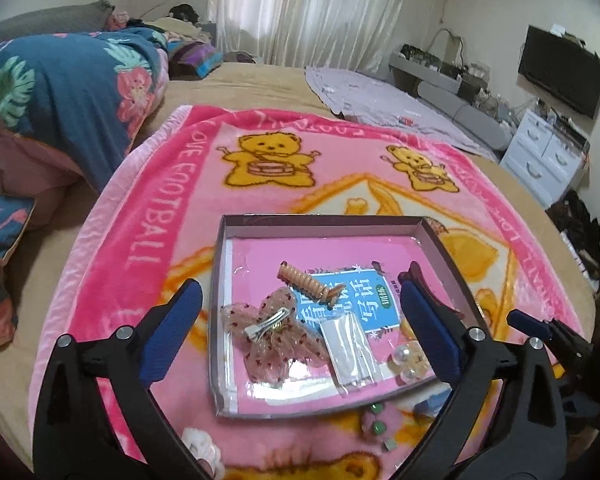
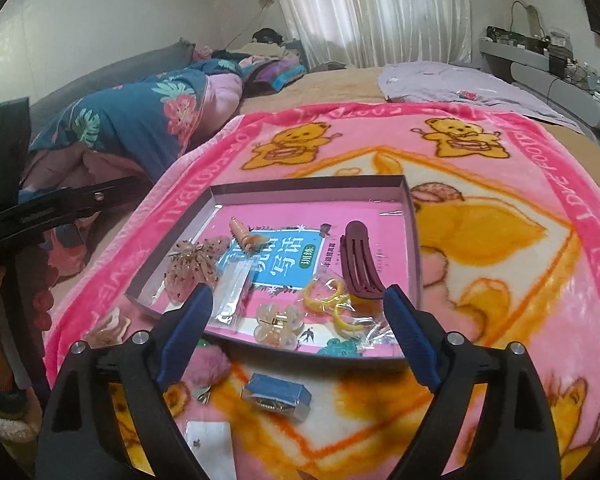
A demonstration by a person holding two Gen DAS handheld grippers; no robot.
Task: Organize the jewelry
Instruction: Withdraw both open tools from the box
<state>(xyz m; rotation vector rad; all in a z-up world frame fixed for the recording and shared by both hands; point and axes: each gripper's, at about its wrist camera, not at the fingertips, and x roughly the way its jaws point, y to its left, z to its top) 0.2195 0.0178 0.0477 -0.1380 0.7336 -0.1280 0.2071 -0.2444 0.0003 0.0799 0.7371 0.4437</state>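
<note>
A shallow grey box (image 1: 219, 280) (image 2: 412, 216) lies on the pink bear blanket. It holds a pink bow clip (image 1: 274, 330) (image 2: 192, 266), an orange spiral hair tie (image 1: 308, 282) (image 2: 242, 236), a small clear bag (image 1: 350, 346) (image 2: 234, 290), a maroon hair clip (image 2: 360, 264), yellow rings (image 2: 326, 294), a beige claw clip (image 2: 278, 322) and pearl beads (image 1: 410, 356). My left gripper (image 1: 300, 320) is open and empty above the box. My right gripper (image 2: 300, 316) is open and empty over the box's near edge.
On the blanket in front of the box lie a blue-and-silver clip (image 2: 278, 398), a pink pompom (image 2: 208, 364) (image 1: 376, 426), a white card (image 2: 210, 442) and a pale shell clip (image 1: 200, 450) (image 2: 110, 326). A folded quilt (image 1: 68, 92) lies at the left.
</note>
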